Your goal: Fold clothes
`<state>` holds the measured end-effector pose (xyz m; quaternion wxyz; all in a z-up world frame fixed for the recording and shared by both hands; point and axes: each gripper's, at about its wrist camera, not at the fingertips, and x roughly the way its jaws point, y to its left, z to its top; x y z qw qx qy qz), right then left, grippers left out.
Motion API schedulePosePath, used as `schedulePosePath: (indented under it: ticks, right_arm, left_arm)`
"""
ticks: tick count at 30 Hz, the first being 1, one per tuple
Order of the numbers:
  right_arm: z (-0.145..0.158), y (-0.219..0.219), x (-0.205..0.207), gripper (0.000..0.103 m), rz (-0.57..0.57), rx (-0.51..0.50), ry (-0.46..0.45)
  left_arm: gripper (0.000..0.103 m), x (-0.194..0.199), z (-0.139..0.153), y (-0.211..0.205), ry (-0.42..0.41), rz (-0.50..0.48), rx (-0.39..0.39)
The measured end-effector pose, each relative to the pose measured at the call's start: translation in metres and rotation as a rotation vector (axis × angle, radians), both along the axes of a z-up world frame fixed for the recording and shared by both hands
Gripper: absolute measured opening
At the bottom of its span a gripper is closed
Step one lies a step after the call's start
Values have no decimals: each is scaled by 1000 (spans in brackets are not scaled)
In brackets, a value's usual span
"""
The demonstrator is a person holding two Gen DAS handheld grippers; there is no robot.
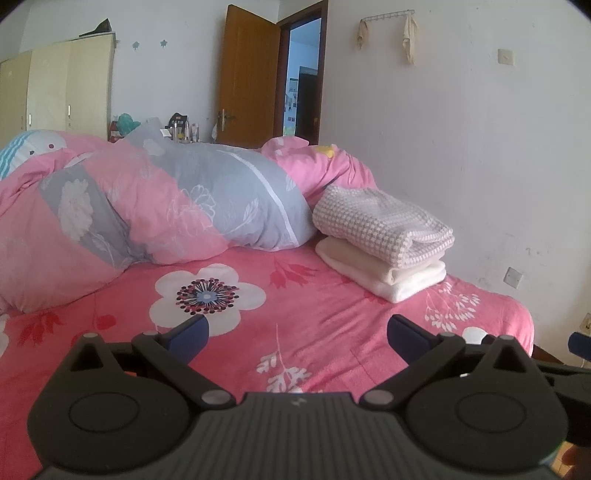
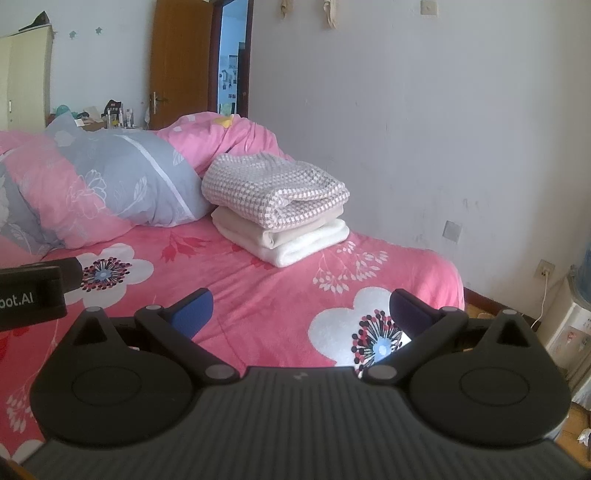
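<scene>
Left wrist view, from left to right: a cream wardrobe [image 1: 70, 85] is seen against the far wall, then a bunched pink and grey floral duvet [image 1: 155, 206] heaped across the far half of the bed [image 1: 303, 332]; an open wooden door [image 1: 247, 77] stands behind it. To the right, a folded checked garment [image 1: 380, 221] is stacked on folded white cloth [image 1: 391, 277], the pile resting on the pink flowered sheet just beside the duvet and near the wall. The left hand-held gripper [image 1: 297, 334] is held above bare sheet, its blue-padded fingers spread wide with nothing between them. Two pale items hung from a wall hook rail [image 1: 388, 16] are shown fully only here.

Right wrist view: part of the left hand-held gripper [image 2: 33, 291] enters at the left edge. The same stack [image 2: 280, 206] is shown nearer centre. The right hand-held gripper [image 2: 301, 312] is likewise wide apart and empty. Only this view shows a wall socket with a white cable [image 2: 545, 291] beyond the bed's right edge
</scene>
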<state>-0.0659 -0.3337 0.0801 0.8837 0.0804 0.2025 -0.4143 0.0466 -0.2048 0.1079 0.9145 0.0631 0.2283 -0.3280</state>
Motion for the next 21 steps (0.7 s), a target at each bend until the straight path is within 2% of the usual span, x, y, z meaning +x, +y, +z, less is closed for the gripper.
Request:
schedulePosePath:
  ticks: [21]
  right_arm:
    - [-2, 0, 4, 102, 0, 6, 9]
  left_arm:
    - [103, 4, -4, 0, 13, 3, -2]
